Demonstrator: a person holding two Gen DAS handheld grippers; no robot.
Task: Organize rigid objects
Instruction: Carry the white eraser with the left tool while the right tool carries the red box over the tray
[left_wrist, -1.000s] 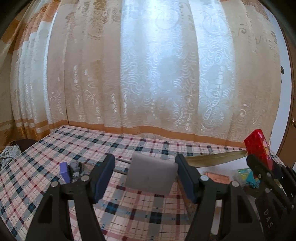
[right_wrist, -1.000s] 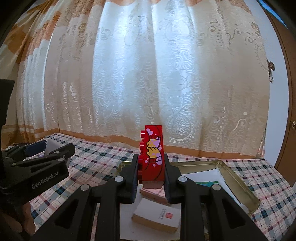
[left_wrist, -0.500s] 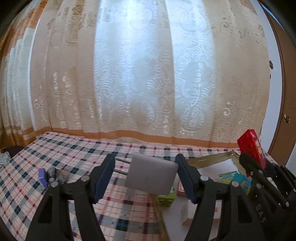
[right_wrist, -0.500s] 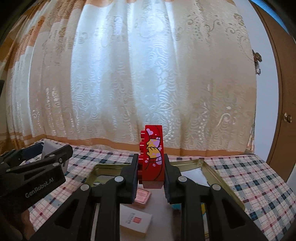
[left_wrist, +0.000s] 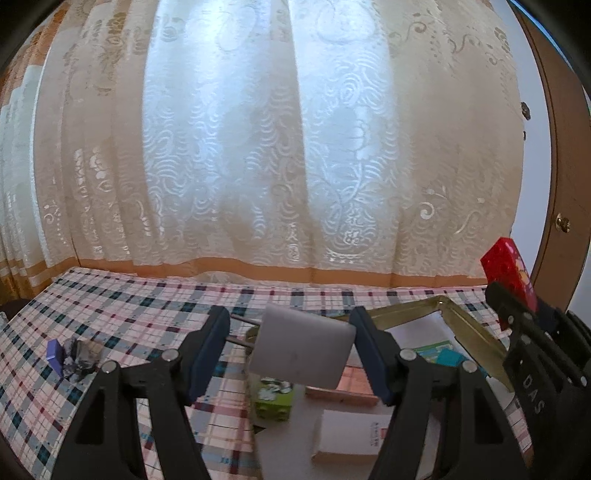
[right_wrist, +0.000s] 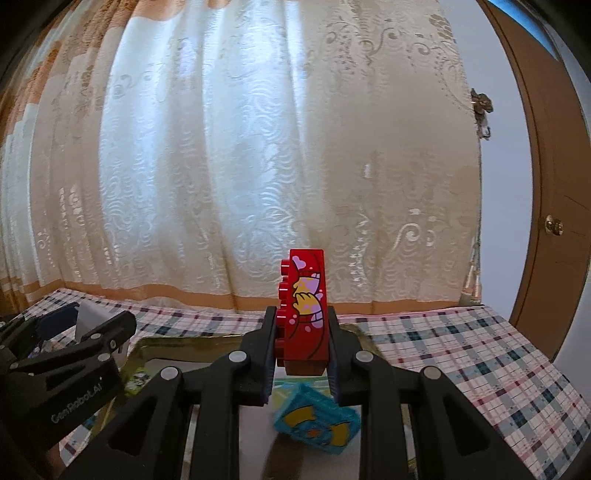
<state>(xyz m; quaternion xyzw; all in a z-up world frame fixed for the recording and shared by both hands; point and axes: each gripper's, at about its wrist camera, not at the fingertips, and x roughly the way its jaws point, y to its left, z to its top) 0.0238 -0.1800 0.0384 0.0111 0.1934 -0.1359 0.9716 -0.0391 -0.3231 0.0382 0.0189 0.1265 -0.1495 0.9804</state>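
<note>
Lace curtains (left_wrist: 280, 147) hang behind a table covered in a checked cloth (left_wrist: 129, 306). On the cloth lies a shallow gold tray (left_wrist: 476, 332), the landmark for everything else. Above its near-left part, the left gripper (left_wrist: 291, 347) clasps a white charger block (left_wrist: 303, 347), prongs pointing left. Above its middle, the right gripper (right_wrist: 301, 345) is clenched on a red toy brick (right_wrist: 304, 314), long axis upright. Directly below the brick, inside the tray, rests a blue block (right_wrist: 317, 424); the right hand looks nearer to setting down.

Home: lace curtain (left_wrist: 258, 147), checked tablecloth (left_wrist: 110, 306), wooden door (right_wrist: 554, 184).
</note>
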